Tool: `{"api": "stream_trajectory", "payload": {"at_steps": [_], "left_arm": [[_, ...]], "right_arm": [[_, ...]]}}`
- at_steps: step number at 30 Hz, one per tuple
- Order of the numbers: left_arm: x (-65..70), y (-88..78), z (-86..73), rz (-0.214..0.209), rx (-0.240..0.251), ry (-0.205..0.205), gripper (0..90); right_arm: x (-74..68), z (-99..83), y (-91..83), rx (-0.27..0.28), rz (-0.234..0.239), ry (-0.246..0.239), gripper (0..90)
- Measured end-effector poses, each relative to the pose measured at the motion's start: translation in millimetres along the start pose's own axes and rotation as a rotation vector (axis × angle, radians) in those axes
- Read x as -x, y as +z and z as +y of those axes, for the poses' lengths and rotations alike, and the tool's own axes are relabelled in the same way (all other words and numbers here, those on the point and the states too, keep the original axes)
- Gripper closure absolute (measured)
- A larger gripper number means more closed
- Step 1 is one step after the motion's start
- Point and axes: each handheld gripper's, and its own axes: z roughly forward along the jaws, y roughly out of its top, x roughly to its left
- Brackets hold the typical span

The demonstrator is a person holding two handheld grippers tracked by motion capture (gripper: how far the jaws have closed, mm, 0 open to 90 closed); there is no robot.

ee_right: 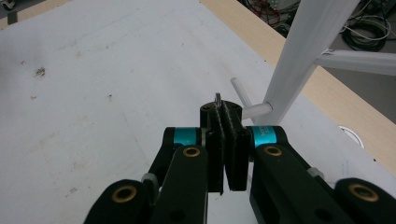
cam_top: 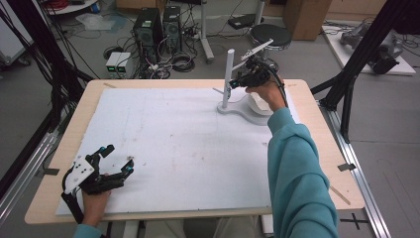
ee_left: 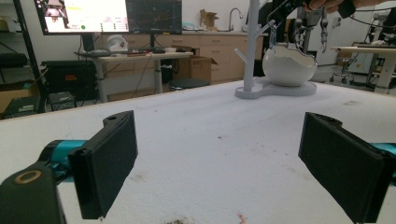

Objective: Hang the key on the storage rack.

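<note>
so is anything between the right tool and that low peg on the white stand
Nothing visible stands between them. The right tool, shut on a small metal piece, is right beside the low peg of the white stand.

The left gripper (cam_top: 115, 159) rests low at the near-left, jaws spread wide — the right gripper (cam_top: 233, 83), on an outstretched teal-sleeved arm, is raised with jaws pressed together.

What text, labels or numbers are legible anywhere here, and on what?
None can be read.
Left monitor: bright window with small marks, too blurred.
Right monitor: dark plots with coloured lines, too small.
Grippers, white stand, bowl, computer towers: no lettering visible.
</note>
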Motion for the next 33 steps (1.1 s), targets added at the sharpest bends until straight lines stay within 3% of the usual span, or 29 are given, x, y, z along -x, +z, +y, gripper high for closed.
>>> {"api": "stream_trajectory", "payload": {"at_steps": [16, 18, 23, 27, 30, 31, 32, 33], "left_arm": [[-0.2, -0.1, 0.1, 0.000, -0.002, 0.000, 12.1], [-0.2, -0.1, 0.1, 0.000, -0.002, 0.000, 12.1], [-0.2, 0.0, 0.0, 0.000, -0.002, 0.001, 12.1], [-0.1, 0.0, 0.1, 0.000, -0.002, 0.001, 12.1], [0.2, 0.1, 0.1, 0.001, -0.001, 0.001, 12.1], [0.2, 0.1, 0.0, 0.001, -0.001, 0.000, 12.1], [0.0, 0.0, 0.1, 0.002, -0.001, 0.001, 12.1], [0.1, 0.0, 0.0, 0.001, -0.001, 0.000, 12.1]], "right_arm": [[8.1, -3.7, 3.8, -0.001, -0.028, 0.027, 87.1], [9.0, -3.5, 2.6, 0.026, -0.029, 0.035, 83.2], [6.9, -3.4, -1.4, 0.034, -0.035, 0.044, 78.0], [-0.1, -1.2, -10.0, 0.066, -0.042, 0.047, 62.4], [-10.8, 2.5, -19.2, 0.091, -0.098, 0.031, 33.7], [-13.7, 3.5, -20.9, 0.095, -0.126, 0.025, 21.1], [-19.3, 4.6, -23.8, 0.099, -0.186, 0.022, 9.8], [-22.0, 4.7, -25.7, 0.105, -0.203, 0.015, 4.4]]}}
